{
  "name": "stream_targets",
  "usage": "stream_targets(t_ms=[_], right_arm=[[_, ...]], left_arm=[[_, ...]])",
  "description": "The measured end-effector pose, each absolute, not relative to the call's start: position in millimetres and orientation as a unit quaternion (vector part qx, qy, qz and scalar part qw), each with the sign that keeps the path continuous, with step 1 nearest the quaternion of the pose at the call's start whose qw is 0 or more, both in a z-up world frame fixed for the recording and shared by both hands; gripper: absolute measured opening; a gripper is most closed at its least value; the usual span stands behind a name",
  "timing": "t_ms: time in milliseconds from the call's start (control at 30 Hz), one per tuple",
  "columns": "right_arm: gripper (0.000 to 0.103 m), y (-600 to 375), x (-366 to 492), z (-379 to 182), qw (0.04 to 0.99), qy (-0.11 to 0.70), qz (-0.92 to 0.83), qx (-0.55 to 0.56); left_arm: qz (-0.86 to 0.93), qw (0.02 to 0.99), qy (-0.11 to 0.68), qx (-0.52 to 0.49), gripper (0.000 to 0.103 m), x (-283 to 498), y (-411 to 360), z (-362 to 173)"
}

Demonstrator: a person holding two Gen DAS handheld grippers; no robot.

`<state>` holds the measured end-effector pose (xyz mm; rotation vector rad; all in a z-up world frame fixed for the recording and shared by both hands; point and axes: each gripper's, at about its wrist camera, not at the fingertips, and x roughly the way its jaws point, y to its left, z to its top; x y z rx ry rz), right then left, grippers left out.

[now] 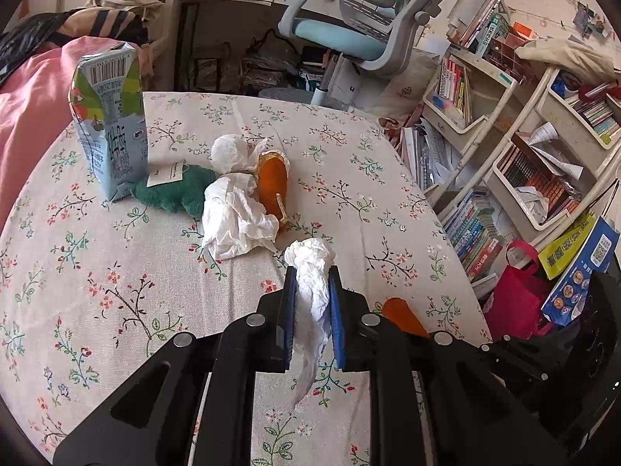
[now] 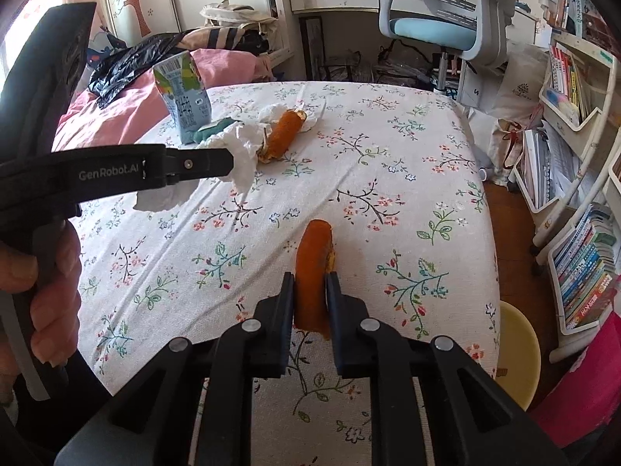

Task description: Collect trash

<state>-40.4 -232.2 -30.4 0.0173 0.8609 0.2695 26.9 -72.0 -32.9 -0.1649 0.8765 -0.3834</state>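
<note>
My left gripper [image 1: 313,272] is shut on a crumpled white tissue [image 1: 312,283] and holds it above the floral tablecloth [image 1: 116,291]. My right gripper [image 2: 310,277] is shut on an orange peel piece [image 2: 314,268], held over the cloth; this peel also shows in the left wrist view [image 1: 401,314]. On the table lie a second orange peel [image 1: 271,186], two more crumpled tissues [image 1: 236,217] [image 1: 233,149], a green cloth piece [image 1: 178,192] and a standing drink carton [image 1: 110,124]. The left gripper [image 2: 229,161] with its tissue shows at left in the right wrist view.
A yellow bin [image 2: 518,349] stands on the floor right of the table. Bookshelves [image 1: 524,147] and a red bag [image 1: 516,299] crowd the right side. A blue office chair [image 1: 349,35] stands behind the table. Pink bedding [image 1: 31,116] lies at left.
</note>
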Motion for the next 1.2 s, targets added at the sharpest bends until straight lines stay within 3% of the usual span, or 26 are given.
stream_targets(t_ms=[433, 500, 567, 833, 900, 933, 1200], right_arm=[[0.019, -244, -43, -26, 0.901, 0.404, 0.151, 0.044], [0.035, -238, -43, -26, 0.902, 0.400, 0.154, 0.039], [0.042, -231, -41, -27, 0.904, 0.400, 0.150, 0.024], [0.039, -230, -33, -40, 0.899, 0.418, 0.130, 0.010], [0.023, -230, -34, -40, 0.899, 0.418, 0.132, 0.006], [0.021, -230, -35, -40, 0.899, 0.418, 0.132, 0.008], [0.020, -237, -41, -34, 0.908, 0.399, 0.129, 0.018]], left_arm=[[-0.176, 0.889, 0.413, -0.094, 0.015, 29, -74, -29], [-0.171, 0.890, 0.413, -0.092, 0.015, 29, -71, -31], [-0.169, 0.889, 0.416, -0.089, 0.015, 29, -70, -33], [-0.179, 0.887, 0.417, -0.083, 0.015, 26, -72, -33], [-0.182, 0.887, 0.416, -0.081, 0.015, 25, -73, -32], [-0.183, 0.888, 0.415, -0.081, 0.015, 25, -73, -31], [-0.186, 0.889, 0.411, -0.077, 0.015, 24, -76, -29]])
